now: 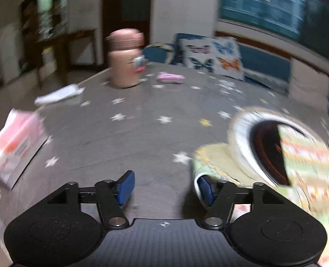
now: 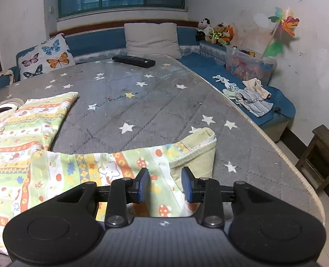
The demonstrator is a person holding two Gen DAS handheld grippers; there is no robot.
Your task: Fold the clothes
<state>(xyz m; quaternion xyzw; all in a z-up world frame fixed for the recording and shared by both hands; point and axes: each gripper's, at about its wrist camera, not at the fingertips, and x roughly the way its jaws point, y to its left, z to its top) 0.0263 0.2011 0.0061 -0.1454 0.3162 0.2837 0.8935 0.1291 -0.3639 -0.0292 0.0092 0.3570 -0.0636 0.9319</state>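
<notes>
A child's patterned top, yellow-green with orange stripes and mushrooms, lies on the grey star-print table. One sleeve with a ribbed cuff stretches toward my right gripper, which is open just above the sleeve fabric. In the blurred left wrist view the top's neck opening is at the right. My left gripper is open, and its right finger touches the garment's edge.
A pink bottle, a small pink item, a white cloth and a tissue pack lie on the table's left part. A remote lies at the far edge. A butterfly cushion and a bench with small clothes lie beyond.
</notes>
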